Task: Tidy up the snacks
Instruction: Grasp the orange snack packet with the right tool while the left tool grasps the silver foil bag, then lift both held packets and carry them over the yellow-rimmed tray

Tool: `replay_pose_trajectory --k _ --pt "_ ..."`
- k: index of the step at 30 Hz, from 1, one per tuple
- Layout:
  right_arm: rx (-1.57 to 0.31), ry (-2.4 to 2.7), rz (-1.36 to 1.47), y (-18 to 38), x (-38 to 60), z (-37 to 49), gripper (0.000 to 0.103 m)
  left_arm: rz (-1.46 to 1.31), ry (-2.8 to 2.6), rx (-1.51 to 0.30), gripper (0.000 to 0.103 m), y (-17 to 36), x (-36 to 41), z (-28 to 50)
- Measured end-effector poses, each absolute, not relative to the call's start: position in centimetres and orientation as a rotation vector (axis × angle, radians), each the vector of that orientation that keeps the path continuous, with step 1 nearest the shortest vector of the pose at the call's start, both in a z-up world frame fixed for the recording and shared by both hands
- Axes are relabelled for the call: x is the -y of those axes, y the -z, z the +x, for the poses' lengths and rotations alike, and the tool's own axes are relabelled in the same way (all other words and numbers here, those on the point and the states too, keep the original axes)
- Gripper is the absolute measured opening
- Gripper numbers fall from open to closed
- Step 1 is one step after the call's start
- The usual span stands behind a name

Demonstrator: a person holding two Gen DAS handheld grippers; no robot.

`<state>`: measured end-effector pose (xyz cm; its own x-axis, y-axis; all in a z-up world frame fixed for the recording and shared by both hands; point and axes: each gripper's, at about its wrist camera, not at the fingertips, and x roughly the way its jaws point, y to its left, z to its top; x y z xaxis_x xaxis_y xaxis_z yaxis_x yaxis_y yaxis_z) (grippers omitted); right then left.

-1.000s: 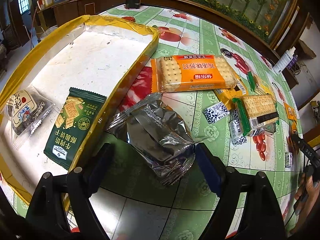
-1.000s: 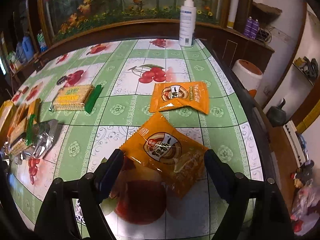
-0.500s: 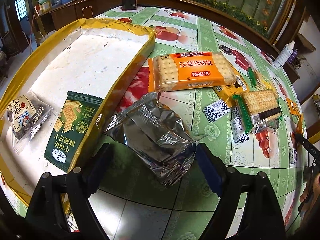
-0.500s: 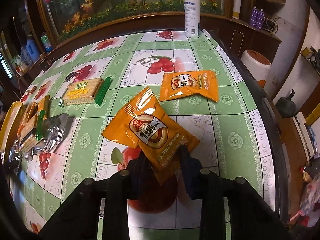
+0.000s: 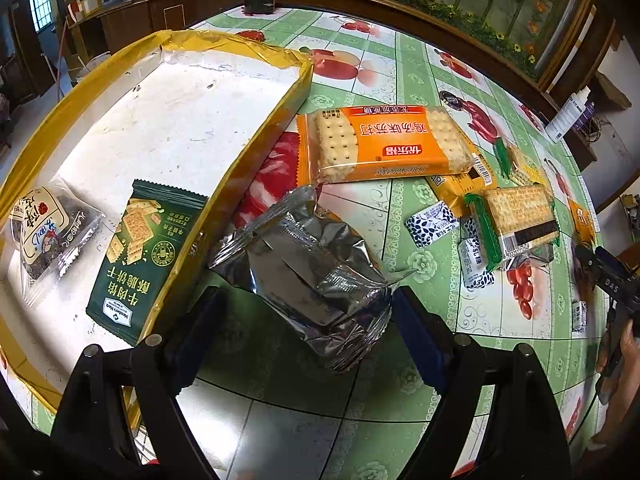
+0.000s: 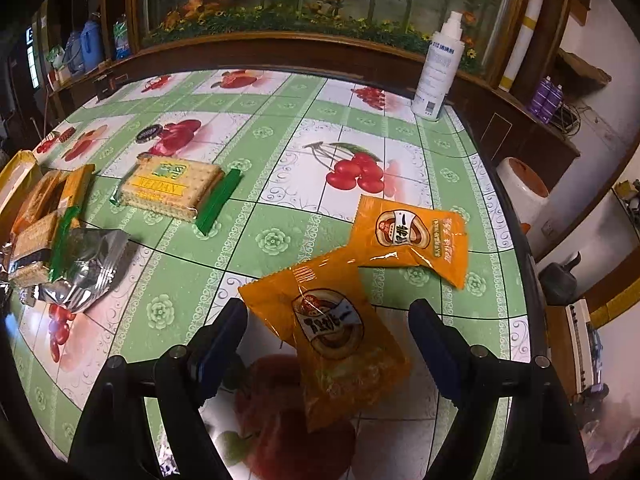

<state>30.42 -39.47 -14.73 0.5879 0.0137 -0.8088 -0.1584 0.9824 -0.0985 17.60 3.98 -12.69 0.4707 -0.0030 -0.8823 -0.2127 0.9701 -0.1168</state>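
My left gripper [image 5: 306, 312] stands open above the table, and a crumpled silver foil pack [image 5: 308, 268] lies between its fingers without being pressed. Left of it is the yellow tray [image 5: 248, 152], holding a dark green cracker pack [image 5: 140, 256] and a clear packet [image 5: 44, 232]. My right gripper [image 6: 328, 320] has its jaws opening wide. Between them an orange snack packet [image 6: 332, 328] lies flat on the table, free of the pads. Its far corner reaches a second orange packet [image 6: 412, 236].
Beyond the foil pack lie an orange cracker pack [image 5: 384, 144], a green-ended cracker pack [image 5: 516, 220] and small blue-and-white packets [image 5: 432, 224]. Another cracker pack [image 6: 172, 188] lies at the left. A white spray bottle [image 6: 438, 68] stands at the far corner, near the table's right edge [image 6: 516, 240].
Half a second ago the right gripper was shut on the orange packet. Now its jaws stand wide and the packet lies turned, nearer the second one. The left gripper has not moved.
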Motion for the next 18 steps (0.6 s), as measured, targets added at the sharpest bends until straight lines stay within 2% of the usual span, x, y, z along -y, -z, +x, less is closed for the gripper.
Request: replay_pose_trajectory --k 3,5,6,7,8,12,13,16,17,18 --pt "-0.964 -0.167 0.002 15.8 40.8 31.0 0.082 -0.201 -0.152 -1.078 0.088 12.9 -3.4 17.9" --pt "-0.959 -0.119 0.003 15.6 41.1 30.7 0.048 -0.184 -0.163 -1.074 0.088 13.0 -3.0 18.0" --pt "-0.963 -0.123 0.034 15.4 41.4 30.5 0.048 -0.166 -0.168 -1.073 0.087 13.1 -2.7 18.1" --pt "-0.963 -0.142 0.078 15.3 41.7 30.2 0.045 -0.143 -0.168 -1.066 0.08 13.1 -2.3 18.1" --pt "-0.961 -0.152 0.104 15.3 41.8 29.8 0.041 -0.123 -0.161 -1.054 0.066 13.0 -2.0 18.0" --pt "-0.949 -0.193 0.211 15.4 42.1 27.7 0.038 -0.096 -0.119 -1.039 0.049 12.8 -1.3 17.6" --pt "-0.946 -0.208 0.237 15.4 42.0 27.1 0.037 -0.098 -0.106 -1.035 0.038 12.8 -1.3 17.4" --pt "-0.93 -0.257 0.296 14.8 41.3 25.0 0.036 -0.126 -0.069 -1.038 0.025 12.6 -1.7 17.0" --pt "-0.924 -0.275 0.31 14.6 41.0 24.3 0.035 -0.131 -0.061 -1.038 0.014 12.6 -1.7 16.8" --pt "-0.918 -0.289 0.321 14.3 40.6 23.5 0.035 -0.136 -0.049 -1.039 0.014 12.6 -1.7 16.6"
